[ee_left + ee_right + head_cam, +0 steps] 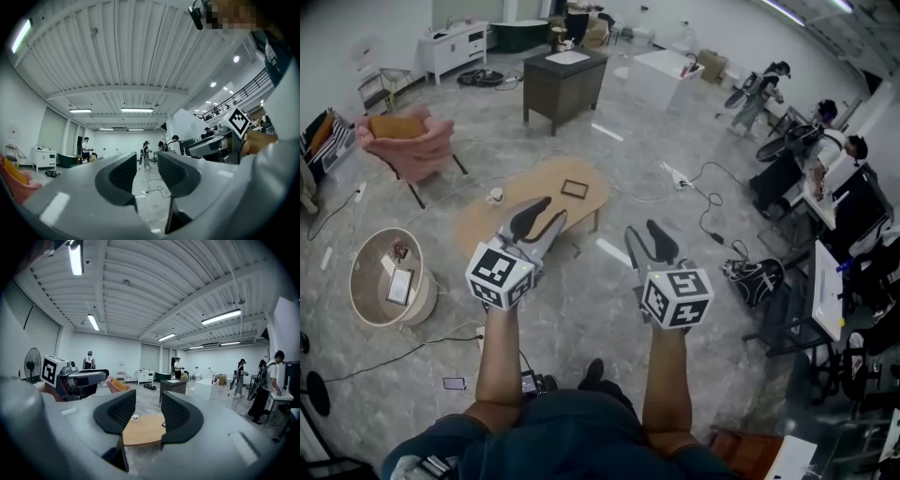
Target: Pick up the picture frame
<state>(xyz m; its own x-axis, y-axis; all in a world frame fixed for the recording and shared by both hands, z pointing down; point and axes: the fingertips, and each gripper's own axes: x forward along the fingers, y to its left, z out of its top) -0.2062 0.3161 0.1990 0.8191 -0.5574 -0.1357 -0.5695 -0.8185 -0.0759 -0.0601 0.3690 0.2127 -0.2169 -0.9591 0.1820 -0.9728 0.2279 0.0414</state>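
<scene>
The picture frame (575,188) is a small dark rectangle lying flat on the oval wooden coffee table (523,212), with a white mug (495,195) near the table's left end. My left gripper (542,214) is held in the air over the table's near edge, open and empty. The right gripper (648,232) hangs to the right of the table, also open and empty. In the right gripper view the table (143,430) and mug (135,417) show between the jaws of the right gripper (148,401). The left gripper (146,161) looks out over bare floor.
A pink armchair (403,141) stands at the left, and a round low side table (362,277) at the near left. A dark cabinet (562,80) and a white block (661,75) stand beyond. Cables (705,199) and a bag (757,278) lie at the right, near people and desks.
</scene>
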